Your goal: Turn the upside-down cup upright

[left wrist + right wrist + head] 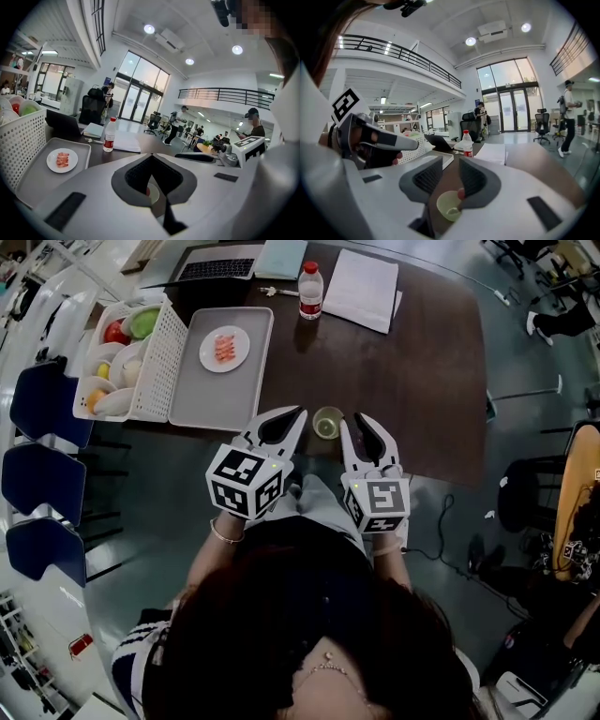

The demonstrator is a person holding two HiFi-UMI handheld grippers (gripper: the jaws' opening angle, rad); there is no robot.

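A small pale green cup (pixel 327 423) stands mouth up on the dark table (pixel 441 381), near its front edge. In the head view it sits between my two grippers, touching neither. My left gripper (pixel 292 416) is just left of it, jaws together with nothing in them. In the left gripper view the cup (pixel 153 193) shows through the gap behind the closed tips (pixel 151 157). My right gripper (pixel 361 420) is just right of the cup, jaws a little apart. In the right gripper view the cup (pixel 449 205) lies low between the parted fingers (pixel 449 164), and the pads do not press on it.
A grey tray (pixel 202 399) holds a white plate (pixel 224 348) of pink food, beside a white basket (pixel 155 367) of fruit and bowls. A water bottle (pixel 310 290), papers (pixel 361 289) and a laptop (pixel 217 268) lie at the far side. Blue chairs (pixel 47 399) stand on the left.
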